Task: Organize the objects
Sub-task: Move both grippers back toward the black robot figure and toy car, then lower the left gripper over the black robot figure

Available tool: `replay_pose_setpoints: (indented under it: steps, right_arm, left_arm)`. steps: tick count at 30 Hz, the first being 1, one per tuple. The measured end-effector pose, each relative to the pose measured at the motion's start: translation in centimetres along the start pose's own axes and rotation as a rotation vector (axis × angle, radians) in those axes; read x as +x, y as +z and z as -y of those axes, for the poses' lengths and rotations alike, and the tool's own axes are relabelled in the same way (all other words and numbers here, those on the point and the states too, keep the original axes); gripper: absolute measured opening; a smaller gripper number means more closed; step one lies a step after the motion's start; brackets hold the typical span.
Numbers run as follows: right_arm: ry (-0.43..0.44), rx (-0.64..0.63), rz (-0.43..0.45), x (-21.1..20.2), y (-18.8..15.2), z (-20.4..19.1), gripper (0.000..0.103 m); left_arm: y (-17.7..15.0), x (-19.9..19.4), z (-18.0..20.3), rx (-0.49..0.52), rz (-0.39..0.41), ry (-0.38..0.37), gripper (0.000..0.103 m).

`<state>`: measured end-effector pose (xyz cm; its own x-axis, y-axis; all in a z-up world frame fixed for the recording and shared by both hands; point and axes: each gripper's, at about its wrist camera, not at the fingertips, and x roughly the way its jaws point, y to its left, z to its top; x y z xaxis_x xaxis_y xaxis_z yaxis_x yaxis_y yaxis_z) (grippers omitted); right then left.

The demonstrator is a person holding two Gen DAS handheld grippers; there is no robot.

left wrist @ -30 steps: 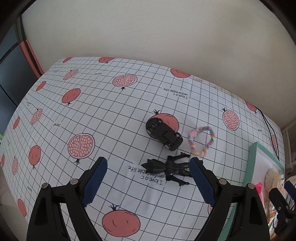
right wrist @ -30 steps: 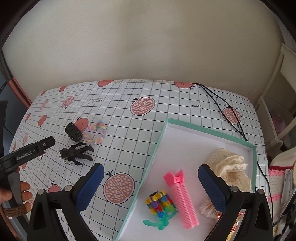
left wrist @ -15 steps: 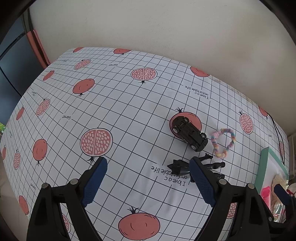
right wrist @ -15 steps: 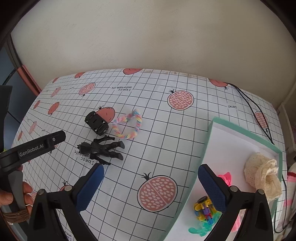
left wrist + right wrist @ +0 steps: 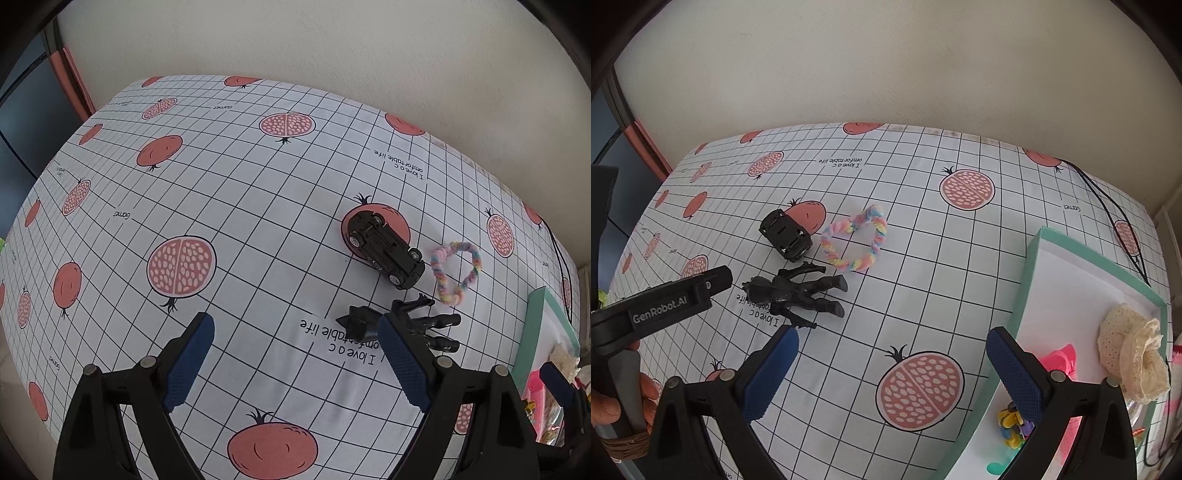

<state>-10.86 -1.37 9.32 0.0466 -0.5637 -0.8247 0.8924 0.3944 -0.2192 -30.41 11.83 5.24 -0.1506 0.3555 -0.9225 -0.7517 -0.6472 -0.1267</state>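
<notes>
Three loose items sit mid-table: black action figure lying flat on the "I love a c…" print, black toy car upside down just behind it on a pomegranate print, pastel pipe-cleaner heart just right of the car. Open cloth all around them; the far table edge meets the wall. Mint-rimmed tray sits to the right, well apart from the trio, holding a cream lace scrunchie, pink hair roller and a multicoloured bead toy.

Left hand-held gripper is wide open, empty, above the cloth, its right finger overlapping the figure in view; contact can't be told. Right hand-held gripper is also wide open and empty, straddling the tray's near-left wall. A hand grips the left tool's handle.

Versus 0.5 s ago: both views have closed in on the figure; items unmoved.
</notes>
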Motion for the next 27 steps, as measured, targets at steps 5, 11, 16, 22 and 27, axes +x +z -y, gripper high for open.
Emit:
replay_pose_setpoints:
  steps: [5, 11, 16, 22, 27]
  right_arm:
    - [-0.008, 0.008, -0.007, 0.2, -0.1, 0.3, 0.103]
    - [-0.023, 0.016, -0.012, 0.0, -0.3, 1.0, 0.103]
    - [-0.025, 0.031, -0.011, -0.1, -0.4, 1.5, 0.103]
    - [-0.036, 0.038, -0.014, -0.2, -0.5, 2.2, 0.103]
    - [-0.036, 0.051, -0.012, -0.5, -0.5, 2.7, 0.103]
  left_arm:
    - [-0.3, 0.8, 0.6, -0.002, -0.014, -0.004, 0.09]
    - [-0.8, 1.7, 1.4, 0.009, -0.037, -0.005, 0.09]
    - [-1.1, 2.0, 2.4, 0.011, -0.038, -0.037, 0.09]
    - [-1.5, 2.6, 3.9, 0.013, -0.034, -0.079, 0.09]
    - [-1.7, 3.0, 3.8, -0.051, -0.035, -0.125, 0.09]
